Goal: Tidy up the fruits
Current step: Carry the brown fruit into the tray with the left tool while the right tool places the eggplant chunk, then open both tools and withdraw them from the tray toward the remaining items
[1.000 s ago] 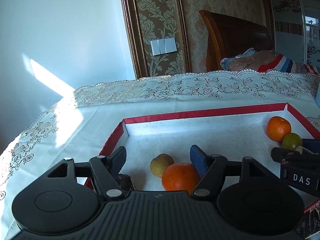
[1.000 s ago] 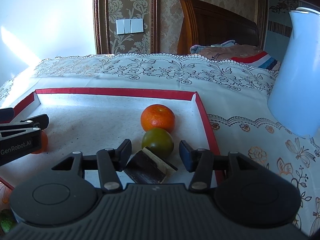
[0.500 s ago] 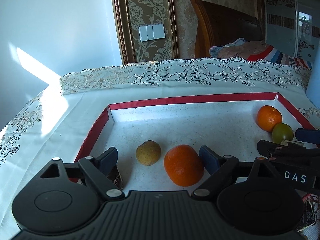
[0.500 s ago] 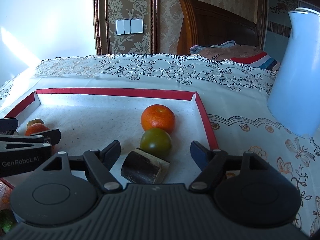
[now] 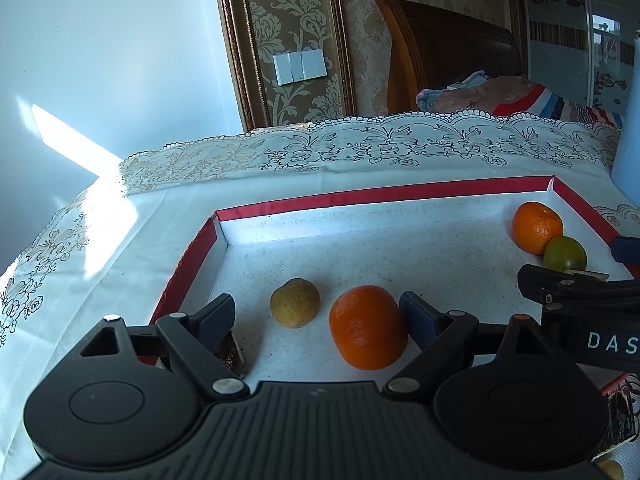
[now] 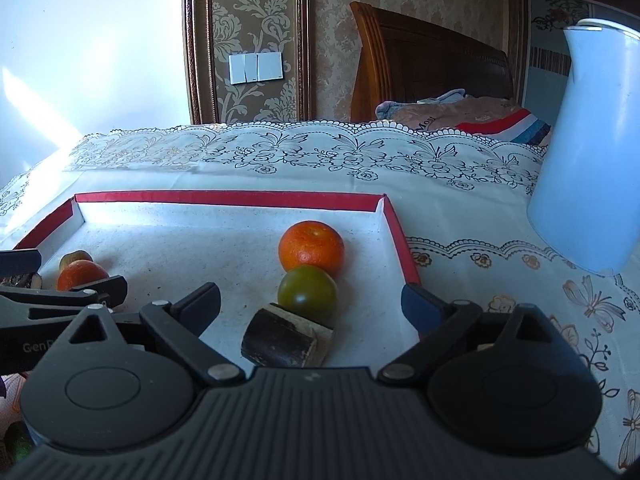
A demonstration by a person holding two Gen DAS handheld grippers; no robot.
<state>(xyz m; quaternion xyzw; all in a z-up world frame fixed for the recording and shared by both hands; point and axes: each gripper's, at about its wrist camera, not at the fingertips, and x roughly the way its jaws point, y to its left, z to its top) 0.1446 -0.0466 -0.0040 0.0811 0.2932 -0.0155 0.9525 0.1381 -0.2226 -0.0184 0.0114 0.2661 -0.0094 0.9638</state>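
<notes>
Six pieces sat in tray [image 6: 394, 224]; my left gripper [image 5: 316, 316] spread, empty; right gripper [image 6: 310, 300] opening over released cane chunk [image 6: 286, 340] at 6 o'clock of green fruit [image 6: 307, 291]; more fruit possibly left outside tray.

A white lace cloth [image 5: 360, 152] with flower and butterfly patterns covers the desk ahead of the tongs. Far ahead, beyond the desk edge, a wall [image 5: 120, 60] is plain white on the left with a bright patch of sunlight. Next to it stands a gold-patterned panel [image 6: 248, 20] in a dark frame, and on this panel sits a white switch [image 6: 256, 67] with three keys. Ahead and to the right is a wooden headboard [image 6: 432, 68], and folded bedding [image 6: 460, 114] with red, white and blue stripes lies below it. A tall pale blue jug [image 6: 592, 152] stands on the cloth, to the right of the right tongs.
</notes>
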